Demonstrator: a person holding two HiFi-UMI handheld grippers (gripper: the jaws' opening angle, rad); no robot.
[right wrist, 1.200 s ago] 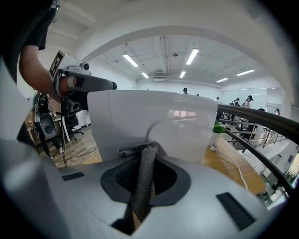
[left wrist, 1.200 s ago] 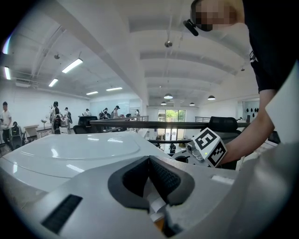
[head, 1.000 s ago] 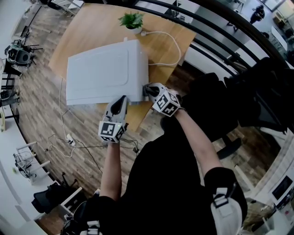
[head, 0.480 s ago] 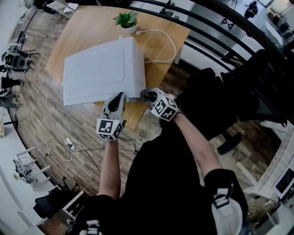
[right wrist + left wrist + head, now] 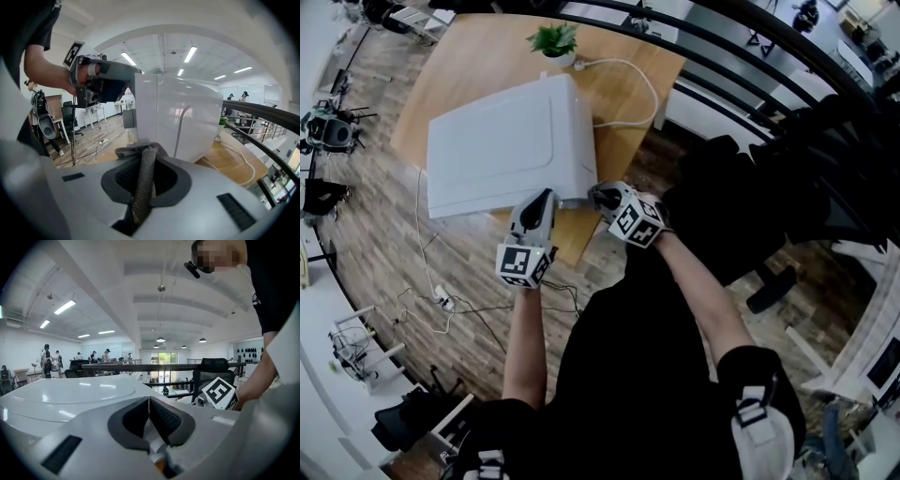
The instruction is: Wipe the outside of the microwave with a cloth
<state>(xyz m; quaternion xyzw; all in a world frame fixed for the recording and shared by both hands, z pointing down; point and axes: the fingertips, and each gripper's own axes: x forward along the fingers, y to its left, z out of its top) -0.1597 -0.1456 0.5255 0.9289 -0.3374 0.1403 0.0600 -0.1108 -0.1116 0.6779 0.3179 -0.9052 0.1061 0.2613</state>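
The white microwave (image 5: 502, 145) stands on a wooden table (image 5: 623, 122); its top (image 5: 61, 394) fills the left gripper view and its front right corner (image 5: 180, 117) rises close ahead in the right gripper view. My right gripper (image 5: 600, 196) is shut on a grey cloth (image 5: 143, 176) and sits at the microwave's near right corner. A strip of the cloth hangs between the jaws. My left gripper (image 5: 541, 203) rests at the microwave's near top edge, jaws shut with nothing between them (image 5: 149, 411).
A small potted plant (image 5: 553, 41) stands at the table's far edge beside a white cable (image 5: 642, 80). Cables and a power strip (image 5: 441, 298) lie on the wood floor at left. A black railing (image 5: 741, 56) runs along the right.
Both grippers have stayed at the microwave's near edge; the view shifted slightly, and the right gripper edged a little towards the corner.
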